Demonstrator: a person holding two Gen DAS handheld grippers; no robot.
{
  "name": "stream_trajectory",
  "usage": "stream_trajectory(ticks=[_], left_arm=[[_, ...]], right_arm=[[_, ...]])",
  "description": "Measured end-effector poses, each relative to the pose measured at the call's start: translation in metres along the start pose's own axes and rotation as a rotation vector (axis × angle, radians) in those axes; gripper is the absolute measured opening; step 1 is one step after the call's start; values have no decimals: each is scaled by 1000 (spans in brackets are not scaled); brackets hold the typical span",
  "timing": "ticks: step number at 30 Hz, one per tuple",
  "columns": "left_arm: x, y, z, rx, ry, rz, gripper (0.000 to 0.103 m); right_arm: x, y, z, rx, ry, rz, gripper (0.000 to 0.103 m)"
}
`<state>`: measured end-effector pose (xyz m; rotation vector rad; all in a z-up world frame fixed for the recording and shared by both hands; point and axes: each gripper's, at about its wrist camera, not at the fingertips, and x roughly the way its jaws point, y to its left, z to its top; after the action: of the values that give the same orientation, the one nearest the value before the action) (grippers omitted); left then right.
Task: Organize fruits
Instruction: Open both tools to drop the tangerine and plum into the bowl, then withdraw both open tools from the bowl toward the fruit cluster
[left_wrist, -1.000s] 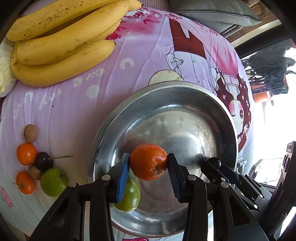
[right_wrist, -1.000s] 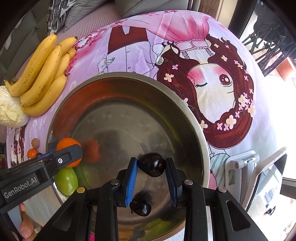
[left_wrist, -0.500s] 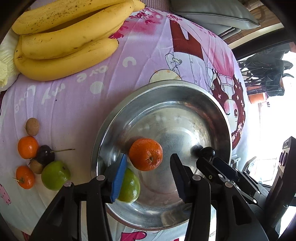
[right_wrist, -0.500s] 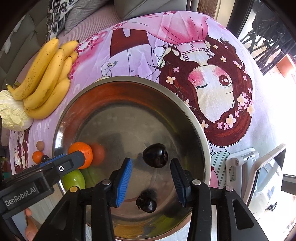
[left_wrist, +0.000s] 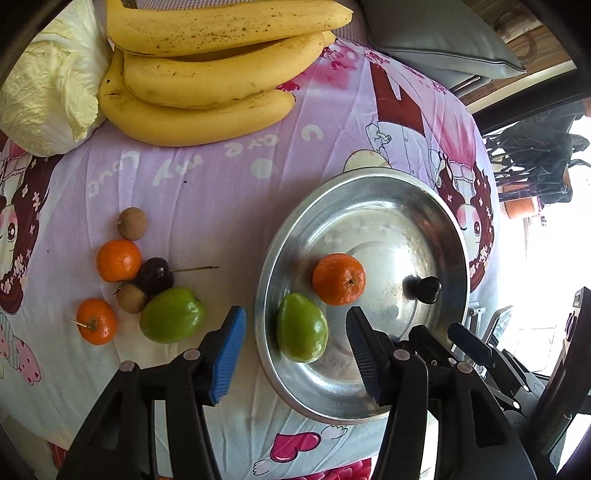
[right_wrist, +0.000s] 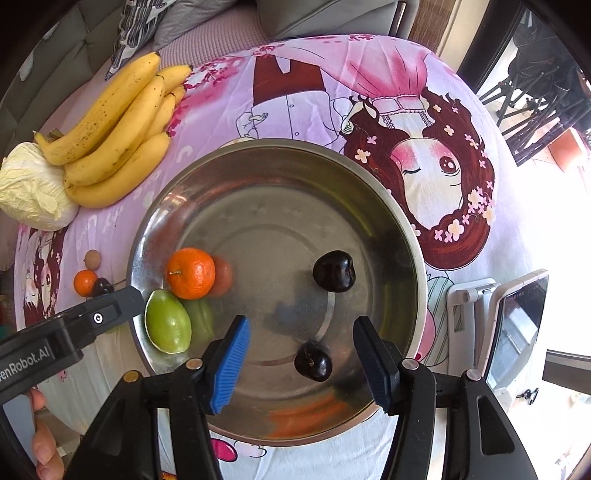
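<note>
A steel bowl holds a tangerine, a green fruit and two dark cherries. One cherry also shows in the left wrist view. My left gripper is open and empty above the bowl's near left rim. My right gripper is open and empty above the bowl's near side. On the cloth to the left lie two tangerines, a green fruit, a cherry and two brown longans.
A bunch of bananas and a pale cabbage lie at the far left of the cartoon-print cloth. A phone on a white stand is right of the bowl. Grey cushions lie behind.
Both grippers opened and let go: the tangerine and a cherry now rest in the bowl. Both grippers drew back, the left one also shifting left.
</note>
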<state>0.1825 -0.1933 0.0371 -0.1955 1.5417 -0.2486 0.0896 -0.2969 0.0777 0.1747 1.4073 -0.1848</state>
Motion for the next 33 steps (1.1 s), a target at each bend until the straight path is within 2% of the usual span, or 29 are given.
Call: stream_trajectory(ticks=[9,12,15,17,19,22,24,27,30,33], left_arm=[[-9,17,-6,-8,-14,29,63],[-8,19,-6,-10,-17,36,64],[-5,21,-4,-17,-20,44,70],[-3,23,-4,-22,-28,65,78],[-2,25,-5,-19,-38,82,82],[1,25,-4,-16,-48,104,83],[3,26,-4,-16,-58,120,89],[2,27,-3,-18,-82,149,92],[1,29,-1,-15,-101,177,100],[2,32,2,-17,-98,195,101]], right_arm=[[2,18,0,-24,7,-19,67],[4,21,1,-26,5,-22,74],[8,24,3,-26,6,-16,75],[11,25,4,-26,8,-12,82],[15,25,5,-28,8,-10,97],[20,25,7,-30,4,-4,100],[23,25,8,-29,0,3,103],[26,26,8,-31,-7,19,103],[30,25,10,-37,-5,13,103],[35,25,11,-29,1,9,103]])
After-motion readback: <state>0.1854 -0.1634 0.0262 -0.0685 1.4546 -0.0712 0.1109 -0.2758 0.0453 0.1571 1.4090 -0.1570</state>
